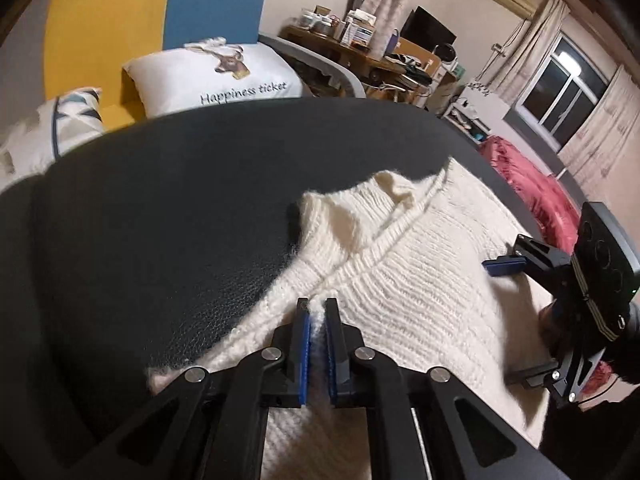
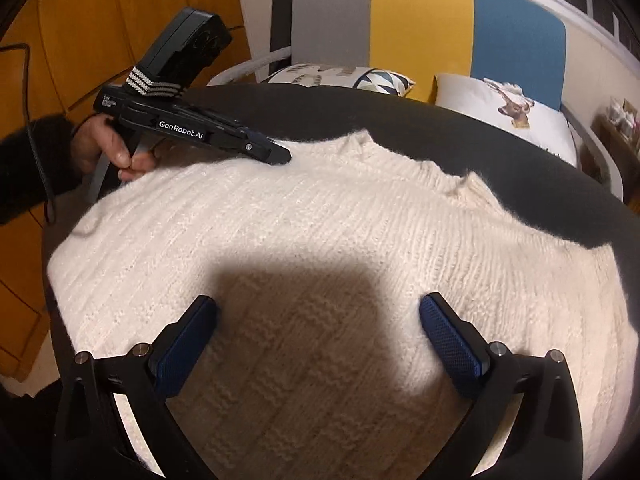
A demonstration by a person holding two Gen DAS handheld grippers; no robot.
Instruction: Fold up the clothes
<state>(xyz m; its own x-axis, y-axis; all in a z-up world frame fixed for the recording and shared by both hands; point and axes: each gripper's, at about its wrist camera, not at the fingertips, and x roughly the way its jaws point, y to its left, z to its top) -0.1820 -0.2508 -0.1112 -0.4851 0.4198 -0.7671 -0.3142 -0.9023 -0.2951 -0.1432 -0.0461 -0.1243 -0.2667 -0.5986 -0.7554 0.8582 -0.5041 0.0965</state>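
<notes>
1. left wrist view: our left gripper (image 1: 317, 312) is pinching a ridge of the white sweater (image 1: 420, 280) between its blue pads (image 1: 306, 340), jaws nearly together on the knit. we take this as the hold for lifting an edge over.
2. the sweater lies spread on the dark round counter (image 1: 160, 200), with one part already doubled along a raised seam line; we judge a fold is in progress.
3. right wrist view: our right gripper (image 2: 318, 316) hovers over the sweater's (image 2: 320, 208) broad middle with its jaws spread wide and nothing between them, probably ready to pin or take the cloth.
4. from that view, the left gripper (image 2: 280, 156) sits low at the sweater's far edge, a hand (image 2: 108, 148) on its handle.
5. pillows (image 1: 216, 76) sit beyond on a chair, well apart.
</notes>
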